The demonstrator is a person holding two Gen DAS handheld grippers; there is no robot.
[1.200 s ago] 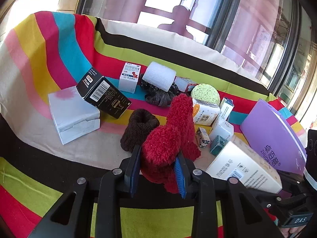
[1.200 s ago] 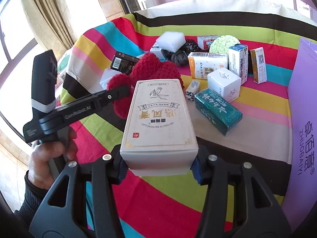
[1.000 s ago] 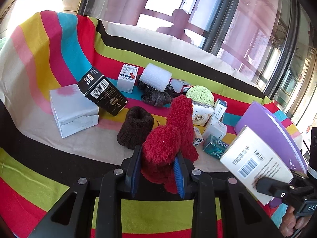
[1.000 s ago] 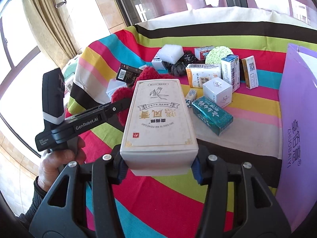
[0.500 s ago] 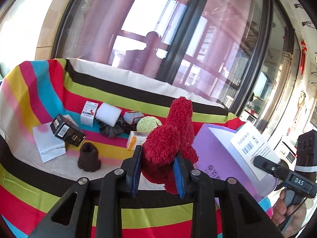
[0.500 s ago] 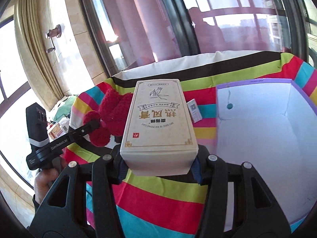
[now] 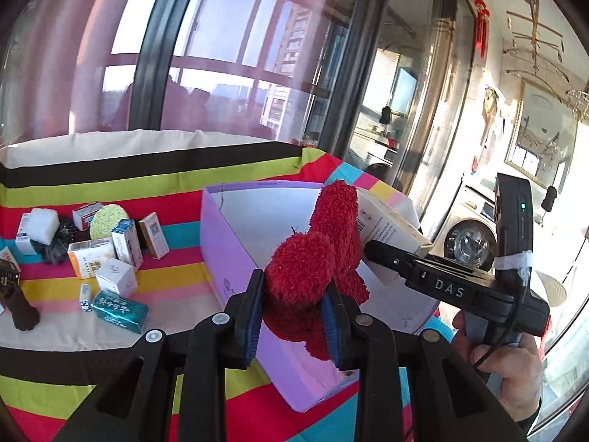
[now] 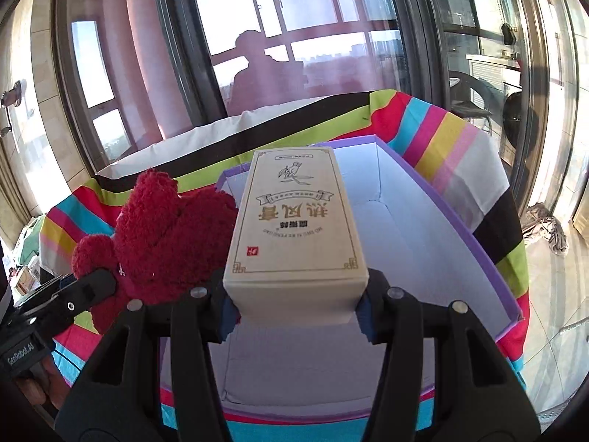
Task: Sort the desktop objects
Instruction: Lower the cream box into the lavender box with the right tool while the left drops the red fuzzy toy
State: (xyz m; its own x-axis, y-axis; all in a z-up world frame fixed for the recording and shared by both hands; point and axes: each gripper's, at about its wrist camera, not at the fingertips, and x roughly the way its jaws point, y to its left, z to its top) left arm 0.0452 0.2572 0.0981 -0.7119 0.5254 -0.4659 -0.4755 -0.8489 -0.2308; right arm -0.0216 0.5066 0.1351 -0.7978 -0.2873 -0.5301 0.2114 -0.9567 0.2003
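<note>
My left gripper (image 7: 292,316) is shut on a fuzzy red sock (image 7: 316,258) and holds it over the near wall of a purple storage box (image 7: 235,258) with a white inside. My right gripper (image 8: 294,313) is shut on a beige carton (image 8: 296,221) with Chinese print and holds it above the open purple box (image 8: 423,228). The red sock (image 8: 162,228) also shows in the right wrist view, just left of the carton. The carton (image 7: 390,228) shows in the left wrist view behind the sock, in the right gripper.
Several small boxes (image 7: 121,243), a teal box (image 7: 119,311), a green sponge (image 7: 106,217), a white sponge (image 7: 42,224) and a dark brown sock (image 7: 22,309) lie on the striped cloth (image 7: 147,173) left of the purple box. Windows stand behind.
Both grippers have swung right from the pile of objects to the purple box, still holding the sock and the carton. The box's inside now shows under the carton.
</note>
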